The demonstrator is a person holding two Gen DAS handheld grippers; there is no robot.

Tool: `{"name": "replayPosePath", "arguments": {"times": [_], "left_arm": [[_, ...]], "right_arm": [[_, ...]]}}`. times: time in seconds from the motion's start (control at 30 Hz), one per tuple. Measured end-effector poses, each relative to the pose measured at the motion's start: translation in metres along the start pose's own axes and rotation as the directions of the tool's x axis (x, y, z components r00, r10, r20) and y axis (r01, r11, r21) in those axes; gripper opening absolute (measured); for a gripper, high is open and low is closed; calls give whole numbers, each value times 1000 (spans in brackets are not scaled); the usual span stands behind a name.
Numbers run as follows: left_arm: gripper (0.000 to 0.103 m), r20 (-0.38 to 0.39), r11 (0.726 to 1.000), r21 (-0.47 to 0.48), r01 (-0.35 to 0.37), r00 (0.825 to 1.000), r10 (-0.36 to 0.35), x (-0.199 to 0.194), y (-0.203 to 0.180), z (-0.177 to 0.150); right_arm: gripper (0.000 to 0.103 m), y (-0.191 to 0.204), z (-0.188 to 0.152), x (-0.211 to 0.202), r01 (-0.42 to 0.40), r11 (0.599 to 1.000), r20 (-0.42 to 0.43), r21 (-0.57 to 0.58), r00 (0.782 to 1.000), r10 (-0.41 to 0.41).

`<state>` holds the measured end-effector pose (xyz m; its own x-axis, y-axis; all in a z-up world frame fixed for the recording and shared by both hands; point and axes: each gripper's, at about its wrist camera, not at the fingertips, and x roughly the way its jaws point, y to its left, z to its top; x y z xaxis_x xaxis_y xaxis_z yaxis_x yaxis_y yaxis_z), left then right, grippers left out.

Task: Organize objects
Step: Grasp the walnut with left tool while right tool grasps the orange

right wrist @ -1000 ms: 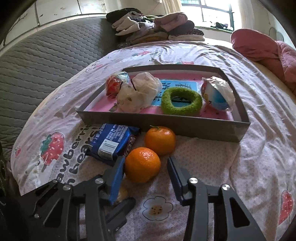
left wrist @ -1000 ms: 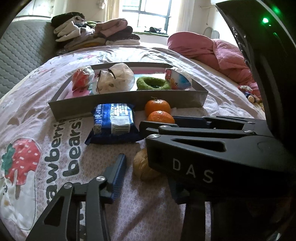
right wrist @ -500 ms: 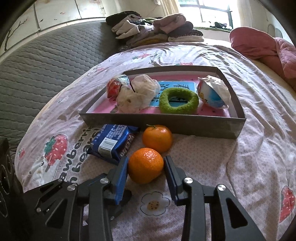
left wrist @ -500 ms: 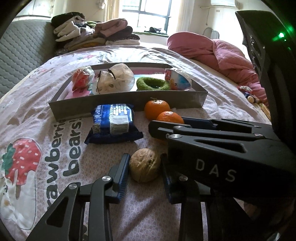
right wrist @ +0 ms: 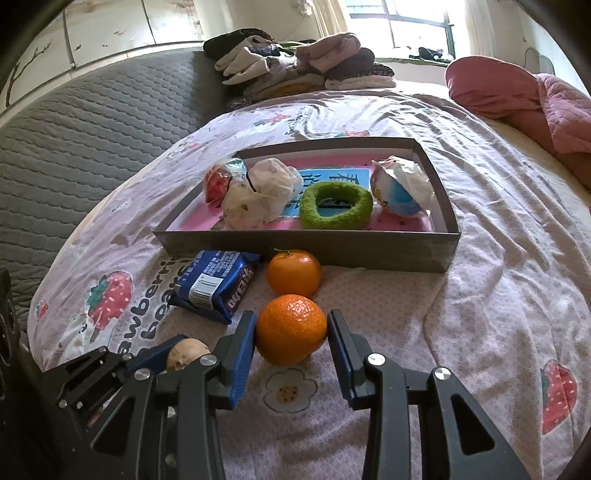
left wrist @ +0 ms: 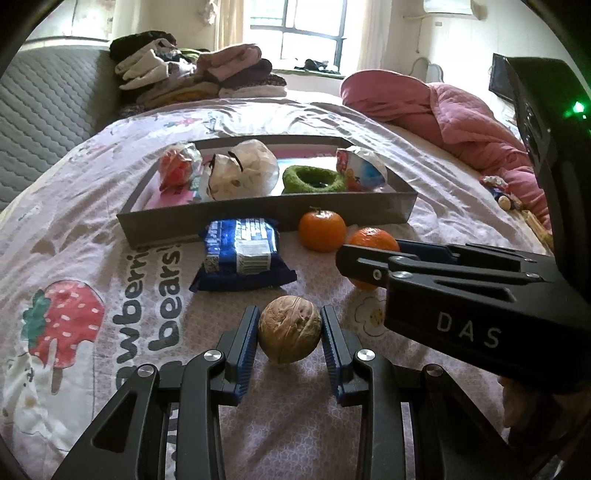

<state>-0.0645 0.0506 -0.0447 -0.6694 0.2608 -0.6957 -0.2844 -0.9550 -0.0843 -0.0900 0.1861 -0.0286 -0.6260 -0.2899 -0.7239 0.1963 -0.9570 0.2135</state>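
Left gripper (left wrist: 289, 334) clamps walnut (left wrist: 289, 335), right gripper (right wrist: 291, 332), marked "DAS", clamps mandarin (right wrist: 291, 328); blue biscuit packet (left wrist: 242, 254) lies lengthwise toward the tray (left wrist: 258, 218)

A snack packet (right wrist: 213, 285) and two mandarins (right wrist: 294, 277) lie before the tray (right wrist: 306, 246), walnut (left wrist: 289, 335) nearest.

Bed (right wrist: 498, 258) under a pale sheet printed with strawberries and lettering. Grey quilted headboard (right wrist: 92, 129) along the left side. Folded clothes (right wrist: 295, 62) stacked at the far end — barred window (left wrist: 299, 29) behind them, bright daylight coming in. Pink quilt (left wrist: 443, 110) bunched at right. Walls pale, scuffed.
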Motion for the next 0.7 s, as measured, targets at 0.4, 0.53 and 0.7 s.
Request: {"name": "replayPosePath", "arguments": {"times": [0.4, 0.53, 0.7], "left_arm": [[33, 27, 999, -5, -31, 999, 31, -17, 3, 4], [34, 38, 999, -12, -41, 998, 42, -24, 5, 6], [34, 59, 998, -17, -65, 996, 66, -35, 7, 9]], "right_arm": [[39, 7, 1, -19, 13, 1000, 29, -18, 1000, -13], [39, 10, 3, -26, 17, 1000, 44, -26, 999, -16], [39, 15, 7, -38, 23, 999, 69, -37, 997, -20]]}}
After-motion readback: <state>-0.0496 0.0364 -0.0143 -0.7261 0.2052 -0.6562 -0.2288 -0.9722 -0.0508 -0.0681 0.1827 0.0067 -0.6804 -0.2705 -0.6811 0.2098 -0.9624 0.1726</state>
